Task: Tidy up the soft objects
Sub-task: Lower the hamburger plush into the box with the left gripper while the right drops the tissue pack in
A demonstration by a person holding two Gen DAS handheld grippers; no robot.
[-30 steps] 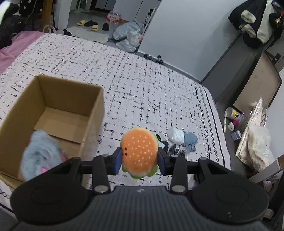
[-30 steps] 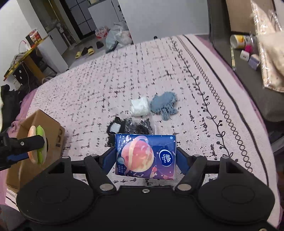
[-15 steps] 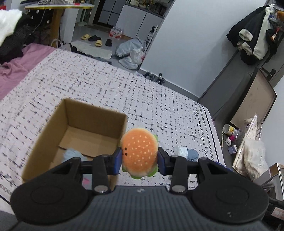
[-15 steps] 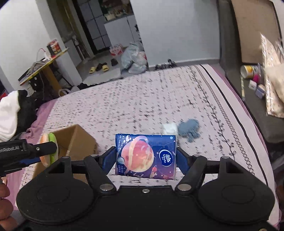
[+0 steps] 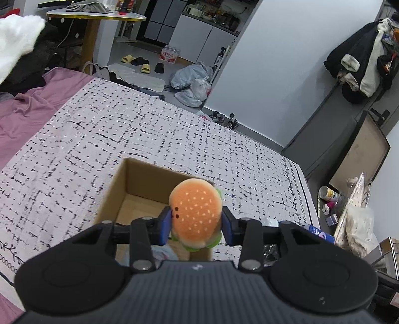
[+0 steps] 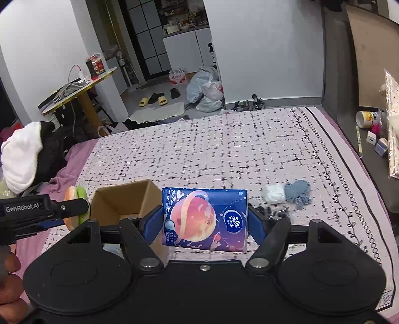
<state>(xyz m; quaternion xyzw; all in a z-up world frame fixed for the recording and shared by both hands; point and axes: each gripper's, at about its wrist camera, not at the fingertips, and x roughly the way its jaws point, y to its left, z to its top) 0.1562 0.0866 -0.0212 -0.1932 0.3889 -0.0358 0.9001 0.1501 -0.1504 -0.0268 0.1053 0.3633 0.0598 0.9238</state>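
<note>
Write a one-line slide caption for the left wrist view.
Left tool grips a burger plush above an open cardboard box on the patterned bedspread.

You face a bed (image 5: 154, 139) with a white, black-flecked cover, a purple sheet (image 5: 32, 109) at its left edge. Past its foot you see grey floor (image 6: 159, 99), slippers (image 6: 153, 99), plastic bags (image 6: 205, 92), pale walls (image 5: 274, 74) and white cabinets (image 6: 189, 49). A round yellow-edged table (image 5: 97, 16) stands at the left.
</note>
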